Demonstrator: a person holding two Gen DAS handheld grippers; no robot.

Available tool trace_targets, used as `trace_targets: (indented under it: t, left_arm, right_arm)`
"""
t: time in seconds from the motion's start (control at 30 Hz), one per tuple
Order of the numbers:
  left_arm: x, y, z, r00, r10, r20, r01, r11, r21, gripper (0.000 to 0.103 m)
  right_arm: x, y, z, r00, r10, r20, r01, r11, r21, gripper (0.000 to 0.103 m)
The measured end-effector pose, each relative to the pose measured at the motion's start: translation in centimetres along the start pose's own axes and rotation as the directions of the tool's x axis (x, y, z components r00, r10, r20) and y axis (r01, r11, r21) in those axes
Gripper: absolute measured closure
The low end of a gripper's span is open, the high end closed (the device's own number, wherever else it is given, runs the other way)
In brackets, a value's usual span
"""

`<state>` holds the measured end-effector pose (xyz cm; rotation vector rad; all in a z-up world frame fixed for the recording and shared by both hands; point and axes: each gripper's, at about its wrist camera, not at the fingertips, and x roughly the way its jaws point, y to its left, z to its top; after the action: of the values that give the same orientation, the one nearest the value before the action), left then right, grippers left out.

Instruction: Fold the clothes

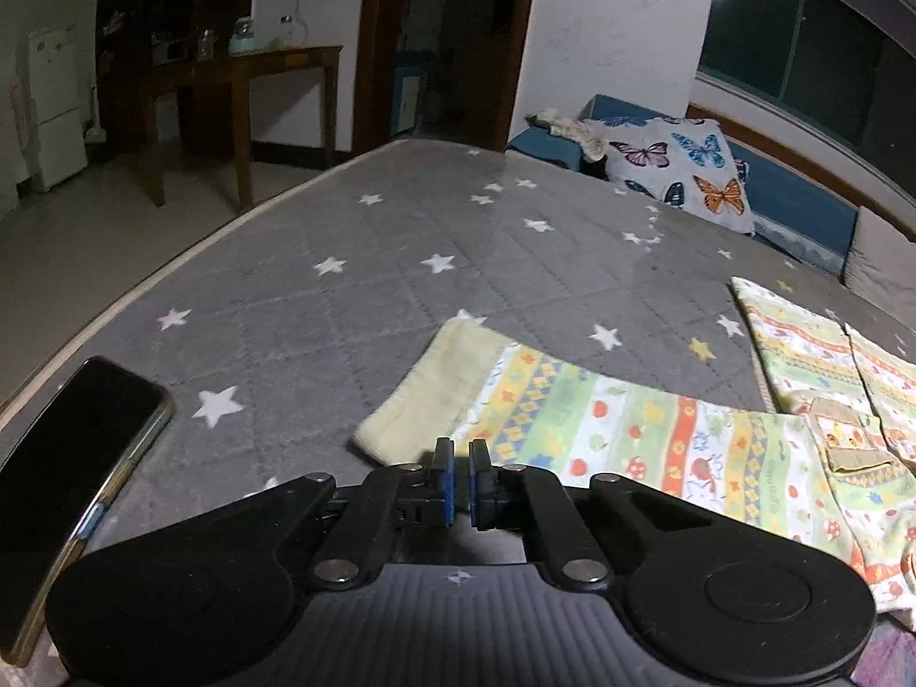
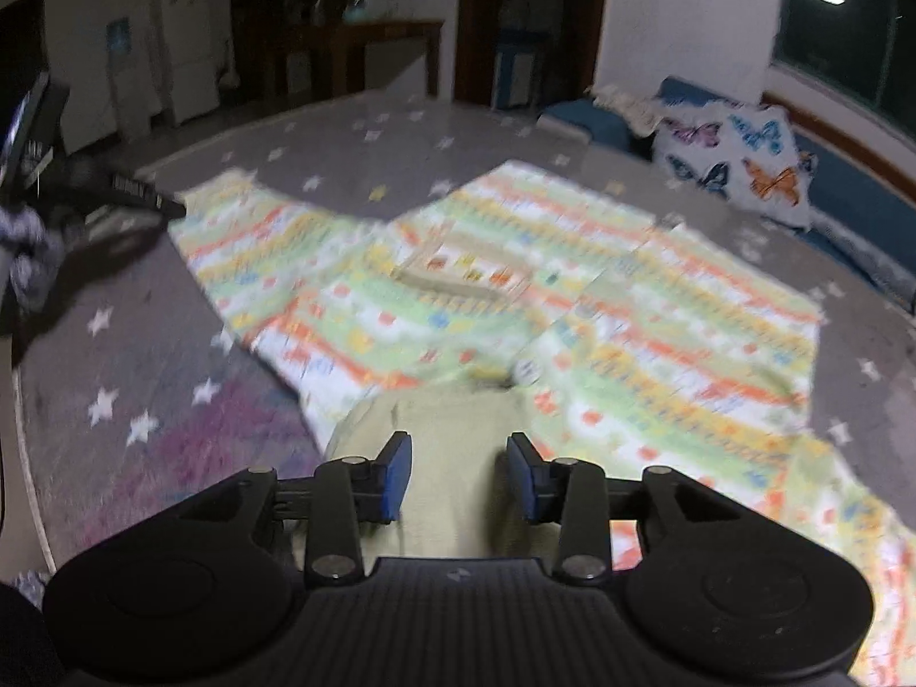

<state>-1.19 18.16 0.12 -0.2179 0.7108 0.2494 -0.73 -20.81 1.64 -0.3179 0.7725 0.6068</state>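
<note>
Right tool [image 2: 459, 475] spread wide over yellow collar, left tool [image 1: 461, 481] nearly closed, empty, striped patterned garment [image 2: 515, 286] flat on bed.

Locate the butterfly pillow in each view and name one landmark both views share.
Left wrist: the butterfly pillow sits upper right, at the far edge of the bed, under the window.
Right wrist: the pillow is again upper right, blurred, beyond the spread-out patterned garment.
Shared landmark: the wooden table by the back wall, upper left in the left view, top centre-left in the right view.
</note>
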Motion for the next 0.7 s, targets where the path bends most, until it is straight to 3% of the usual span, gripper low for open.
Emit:
trace_targets:
  t: [0.03,0.1,0.17,0.2,0.43,0.57,0.7]
  left_arm:
    - [-0.2,0.1,0.0,1.000,-0.001,0.004,0.001,1.000,-0.001,0.095]
    - [-0.6,0.3,0.0,1.000,-0.015,0.009,0.015,1.000,-0.002,0.080]
    - [-0.8,0.2,0.0,1.000,-0.020,0.018,0.021,1.000,-0.008,0.033]
    - [-0.9,0.0,0.1,1.000,-0.005,0.029,0.005,1.000,-0.007,0.028]
    - [-0.1,0.0,0.3,0.998,0.049,0.033,-0.048,0.998,-0.038,0.027]
    - [0.3,0.1,0.3,0.998,0.060,0.031,-0.058,0.997,-0.041,0.040]
    - [0.7,0.2,0.3,0.997,0.070,0.028,-0.069,0.997,-0.045,0.045]
  right_arm:
    - [0.2,0.3,-0.3,1.000,0.001,-0.005,-0.001,1.000,-0.007,0.066]
    - [0.0,0.5,-0.4,1.000,0.000,-0.006,0.000,1.000,-0.020,0.065]
    - [-0.1,0.4,-0.4,1.000,0.005,-0.009,-0.005,1.000,-0.016,0.063]
    - [-0.2,0.4,-0.5,1.000,0.005,-0.008,-0.005,1.000,-0.014,0.062]
    - [-0.4,0.3,-0.6,1.000,0.002,-0.002,-0.002,1.000,-0.002,0.060]
    - [-0.5,0.2,-0.7,1.000,0.000,0.002,0.000,1.000,0.005,0.059]
    - [-0.9,0.1,-0.5,1.000,-0.001,0.015,0.001,1.000,0.012,0.056]
